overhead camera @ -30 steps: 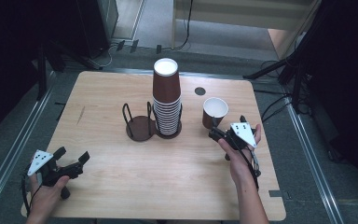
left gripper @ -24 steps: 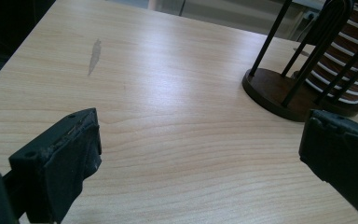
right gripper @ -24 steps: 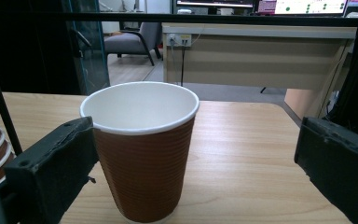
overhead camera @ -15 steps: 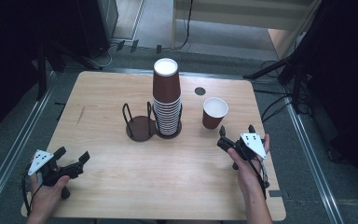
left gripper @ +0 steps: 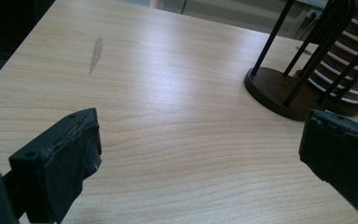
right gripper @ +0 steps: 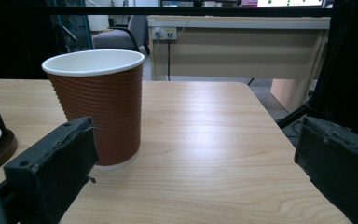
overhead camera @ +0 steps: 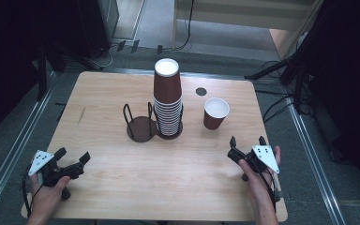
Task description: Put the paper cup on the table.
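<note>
A tall stack of brown ribbed paper cups [overhead camera: 168, 101] stands in one side of a dark wire holder [overhead camera: 140, 127] near the table's middle; the holder's other side [left gripper: 272, 88] is bare. A single brown cup [overhead camera: 215, 113] stands upright to the right of the stack, and looms close in the right gripper view [right gripper: 98, 105]. My right gripper [overhead camera: 247, 141] rests at the right front, open, jaws wide apart with nothing between them, a short way behind that cup. At the left front corner my left gripper [overhead camera: 72, 155] is open too, well apart from the holder.
The wooden table [overhead camera: 112, 187] has a small dark round hole [overhead camera: 200, 91] behind the single cup and a pale scuff [left gripper: 95, 51] at its left. Cables and dark stands [overhead camera: 281, 70] surround the table on the floor.
My right gripper has drawn back from the single cup toward the table's front right edge. The left gripper has stayed put.
</note>
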The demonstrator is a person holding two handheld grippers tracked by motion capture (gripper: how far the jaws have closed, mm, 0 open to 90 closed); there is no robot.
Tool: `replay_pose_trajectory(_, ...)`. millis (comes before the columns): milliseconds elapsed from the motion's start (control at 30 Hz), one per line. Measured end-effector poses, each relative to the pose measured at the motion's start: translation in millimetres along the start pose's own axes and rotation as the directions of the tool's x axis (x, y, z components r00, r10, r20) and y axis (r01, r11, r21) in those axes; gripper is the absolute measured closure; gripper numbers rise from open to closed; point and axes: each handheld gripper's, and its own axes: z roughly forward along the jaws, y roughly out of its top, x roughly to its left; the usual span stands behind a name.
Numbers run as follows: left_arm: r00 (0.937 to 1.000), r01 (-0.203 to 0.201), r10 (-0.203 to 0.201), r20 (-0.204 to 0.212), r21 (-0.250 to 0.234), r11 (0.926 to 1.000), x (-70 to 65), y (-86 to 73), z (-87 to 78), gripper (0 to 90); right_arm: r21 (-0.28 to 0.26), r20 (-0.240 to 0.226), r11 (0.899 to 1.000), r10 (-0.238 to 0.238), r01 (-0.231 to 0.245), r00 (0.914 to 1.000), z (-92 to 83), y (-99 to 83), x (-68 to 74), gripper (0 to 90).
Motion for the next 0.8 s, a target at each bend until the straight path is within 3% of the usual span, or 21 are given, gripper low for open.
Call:
replay_pose_trajectory(533,1.0000,0.001,-0.001,-0.002,0.000,1.0000,0.2,0.0,0.0,0.0,0.011,0.031,1.000,-0.020,0.019,0.9993,-26.0,-10.8,-21.6,0.0)
replay_pose_trajectory(800,1.0000,0.002,-0.002,-0.004,0.005,1.0000,0.3,0.2,0.2,0.0,0.001,0.054,1.000,-0.003,0.003,0.9985,-46.9,-11.6,-36.2,0.0)
